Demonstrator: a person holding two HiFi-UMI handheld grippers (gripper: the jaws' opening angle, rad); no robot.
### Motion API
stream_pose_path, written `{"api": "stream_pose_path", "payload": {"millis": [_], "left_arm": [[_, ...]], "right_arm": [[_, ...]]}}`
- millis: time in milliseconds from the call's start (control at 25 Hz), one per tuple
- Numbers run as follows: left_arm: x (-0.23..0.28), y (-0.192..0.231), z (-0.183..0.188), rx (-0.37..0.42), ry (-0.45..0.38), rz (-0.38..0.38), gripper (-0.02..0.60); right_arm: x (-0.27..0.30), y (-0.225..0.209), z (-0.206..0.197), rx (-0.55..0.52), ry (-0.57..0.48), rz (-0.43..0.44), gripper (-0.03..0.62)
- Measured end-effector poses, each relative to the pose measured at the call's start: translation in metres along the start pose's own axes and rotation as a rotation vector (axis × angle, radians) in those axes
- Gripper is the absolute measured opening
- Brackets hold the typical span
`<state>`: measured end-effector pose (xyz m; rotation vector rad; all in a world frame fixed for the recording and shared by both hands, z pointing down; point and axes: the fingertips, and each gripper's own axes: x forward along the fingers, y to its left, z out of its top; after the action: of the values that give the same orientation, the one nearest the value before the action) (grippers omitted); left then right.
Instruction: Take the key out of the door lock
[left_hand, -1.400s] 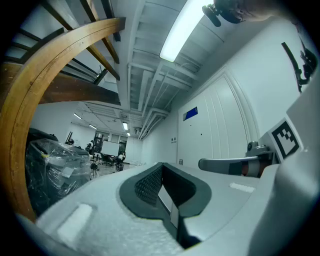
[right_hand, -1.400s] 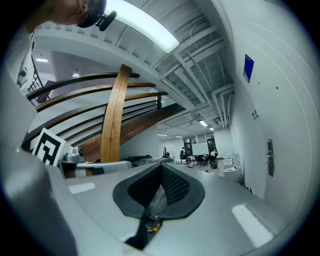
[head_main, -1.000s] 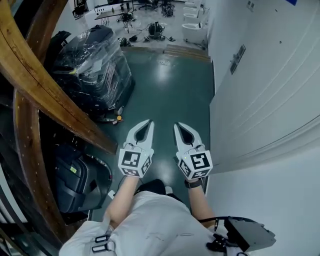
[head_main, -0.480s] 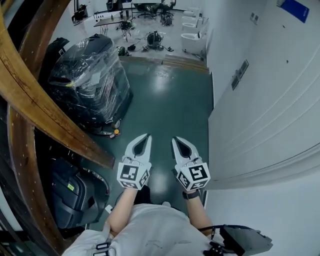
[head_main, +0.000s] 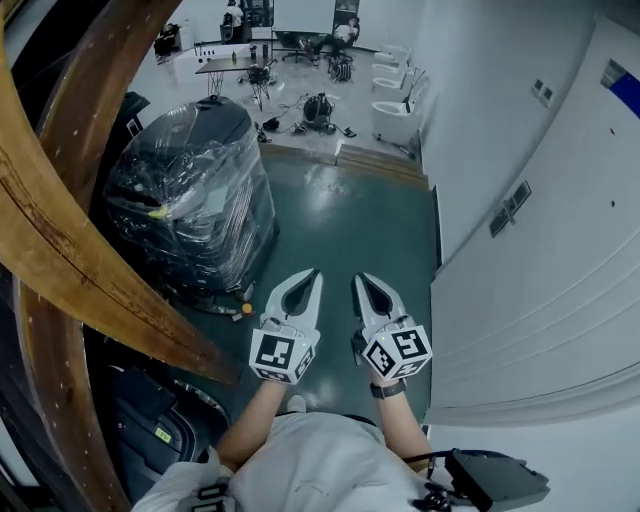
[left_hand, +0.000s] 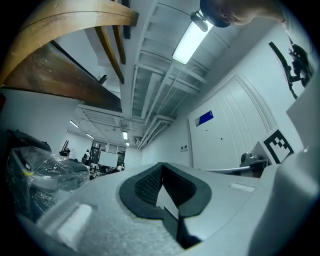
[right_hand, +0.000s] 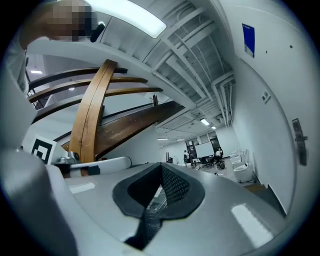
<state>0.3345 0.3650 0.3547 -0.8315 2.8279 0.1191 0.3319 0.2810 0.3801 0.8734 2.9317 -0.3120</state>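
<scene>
In the head view the left gripper (head_main: 313, 276) and right gripper (head_main: 361, 281) sit lower in the frame than 1 second ago. The plastic-wrapped machine (head_main: 195, 200) has slid from upper left toward centre left. The wall plate (head_main: 510, 208) has dropped down the right side, and the blue sign (head_main: 625, 85) has come down from the top edge.

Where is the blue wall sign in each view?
Head view: blue sign at the far right edge, upper part.
Left gripper view: right of centre, mid-height.
Right gripper view: top right.
Shared landmark: the curved wooden beam, at left in all three.
</scene>
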Motion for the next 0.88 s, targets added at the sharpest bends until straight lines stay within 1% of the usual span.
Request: {"api": "stream_pose_path", "payload": {"millis": [120,240,400,520,600,680,760,800,880], "left_arm": [[0.009,0.045,-0.018,-0.009,0.041,0.034,0.0],[0.027,0.077,-0.037,-0.055,0.073,0.049,0.0],[0.064,0.103,-0.071,-0.099,0.099,0.053,0.0],[0.113,0.116,-0.086,-0.091,0.105,0.034,0.0],[0.153,0.125,-0.086,-0.064,0.115,0.016,0.0],[0.189,0.132,-0.079,-0.022,0.119,-0.008,0.0],[0.22,0.142,-0.07,0.014,0.106,-0.01,0.0],[0.235,0.148,-0.067,0.017,0.095,-0.003,0.0],[0.259,0.16,-0.067,-0.007,0.072,0.012,0.0]], "right_arm": [[0.031,0.0,-0.018,-0.025,0.053,-0.007,0.005],[0.061,-0.019,-0.031,-0.024,0.103,-0.014,0.005],[0.105,-0.038,-0.043,-0.113,0.136,0.053,0.003],[0.145,-0.063,-0.048,-0.129,0.121,0.095,-0.005],[0.178,-0.087,-0.046,-0.108,0.11,0.118,-0.005],[0.209,-0.117,-0.039,-0.075,0.1,0.127,-0.005],[0.235,-0.147,-0.031,-0.064,0.098,0.125,-0.008],[0.246,-0.159,-0.028,-0.074,0.106,0.127,-0.008],[0.262,-0.179,-0.027,-0.118,0.126,0.137,-0.008]]}}
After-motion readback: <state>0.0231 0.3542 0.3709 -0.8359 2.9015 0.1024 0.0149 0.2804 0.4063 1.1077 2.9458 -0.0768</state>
